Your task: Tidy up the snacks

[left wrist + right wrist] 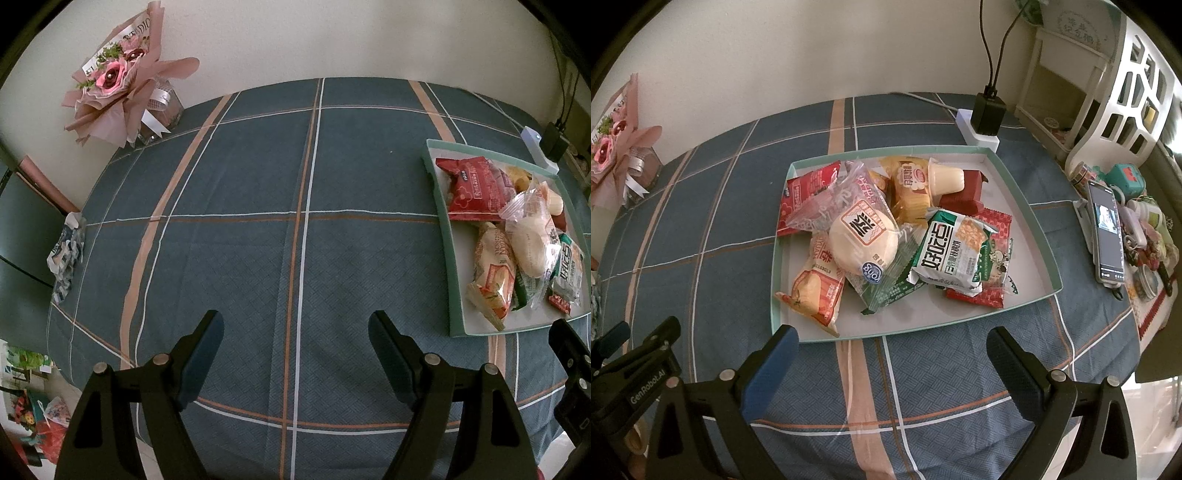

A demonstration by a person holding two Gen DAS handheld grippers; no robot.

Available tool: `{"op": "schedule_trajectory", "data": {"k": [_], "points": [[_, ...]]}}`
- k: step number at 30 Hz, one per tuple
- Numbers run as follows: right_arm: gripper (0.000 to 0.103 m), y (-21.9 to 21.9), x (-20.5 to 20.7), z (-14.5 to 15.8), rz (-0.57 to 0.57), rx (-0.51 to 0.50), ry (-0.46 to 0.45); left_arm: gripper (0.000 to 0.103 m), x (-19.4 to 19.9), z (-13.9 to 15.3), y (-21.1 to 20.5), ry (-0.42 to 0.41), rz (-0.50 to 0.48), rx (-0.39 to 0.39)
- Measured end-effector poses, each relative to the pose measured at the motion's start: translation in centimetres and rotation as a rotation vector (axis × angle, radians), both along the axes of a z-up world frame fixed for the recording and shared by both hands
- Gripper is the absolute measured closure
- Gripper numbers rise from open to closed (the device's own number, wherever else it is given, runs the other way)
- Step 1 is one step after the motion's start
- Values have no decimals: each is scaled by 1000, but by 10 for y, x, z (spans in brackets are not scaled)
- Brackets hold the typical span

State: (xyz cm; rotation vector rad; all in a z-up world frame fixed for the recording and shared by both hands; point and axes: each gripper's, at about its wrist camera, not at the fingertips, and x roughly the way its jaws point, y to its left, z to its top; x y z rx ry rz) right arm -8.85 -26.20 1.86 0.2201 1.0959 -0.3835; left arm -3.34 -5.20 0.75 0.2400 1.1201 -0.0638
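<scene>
Right gripper (892, 345) fingers apart, empty; snack tray (1015, 177) just beyond fingertips

Wrapped snacks (897, 236) heaped in tray (1027, 206)

The surface (258, 236), covered in a blue plaid cloth with orange and white stripes, carries a shallow mint-rimmed tray (1027, 206) of snack packets just beyond the right jaws. Behind the tray lies a white power strip (979, 138). A phone (1106, 236) lies well right of those jaws. Far ahead-left of the left jaws a pink bouquet (118, 77) stands by the wall.
</scene>
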Motion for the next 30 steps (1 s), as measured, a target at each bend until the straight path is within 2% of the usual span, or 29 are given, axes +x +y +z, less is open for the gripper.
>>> {"op": "schedule_trajectory", "data": {"k": [19, 25, 30], "points": [[0, 0, 1, -1, 3, 0, 4, 22, 2, 0, 3, 4, -13, -2], [0, 0, 0, -1, 5, 1, 6, 22, -3, 5, 5, -30, -33, -10], [0, 0, 1, -1, 5, 0, 6, 22, -3, 4, 7, -12, -33, -16]]}}
